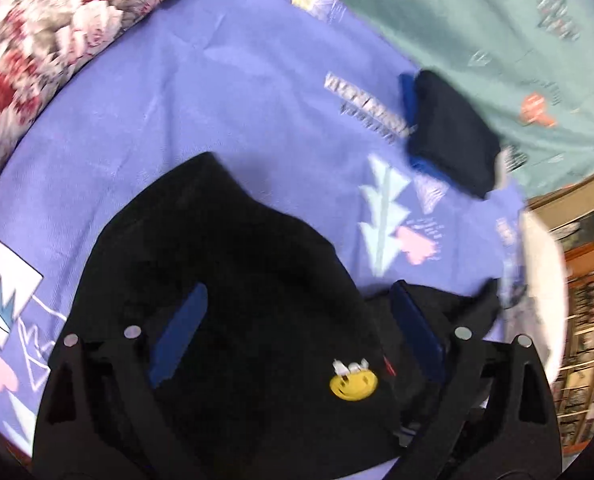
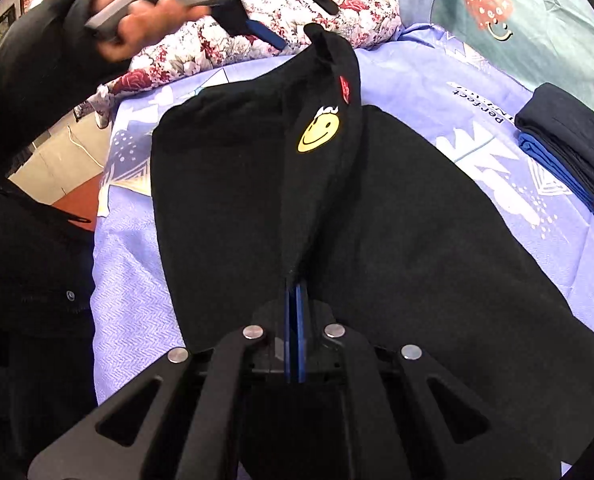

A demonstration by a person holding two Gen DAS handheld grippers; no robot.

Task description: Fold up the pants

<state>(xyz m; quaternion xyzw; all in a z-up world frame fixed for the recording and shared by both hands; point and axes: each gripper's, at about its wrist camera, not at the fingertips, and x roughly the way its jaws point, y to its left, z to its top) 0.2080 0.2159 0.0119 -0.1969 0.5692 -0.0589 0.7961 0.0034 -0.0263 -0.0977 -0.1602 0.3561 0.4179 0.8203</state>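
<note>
Black pants [image 2: 377, 220] with a yellow smiley patch [image 2: 319, 133] lie on the purple bedsheet [image 2: 417, 80]. My right gripper [image 2: 295, 280] is shut on a raised fold of the pants, lifting it into a ridge. In the left wrist view the pants [image 1: 237, 280] and the smiley patch [image 1: 353, 386] fill the space between the blue pads [image 1: 181, 332] of my left gripper [image 1: 297, 312], whose jaws stand wide apart. In the right wrist view the left gripper [image 2: 273, 40] hovers at the far raised tip of the pants.
A folded stack of dark and blue garments [image 2: 569, 156] lies on the sheet to the right, also in the left wrist view [image 1: 449, 128]. A floral quilt [image 2: 297, 20] lies at the far side. A teal sheet [image 1: 477, 20] adjoins the purple one. The bed edge is at left.
</note>
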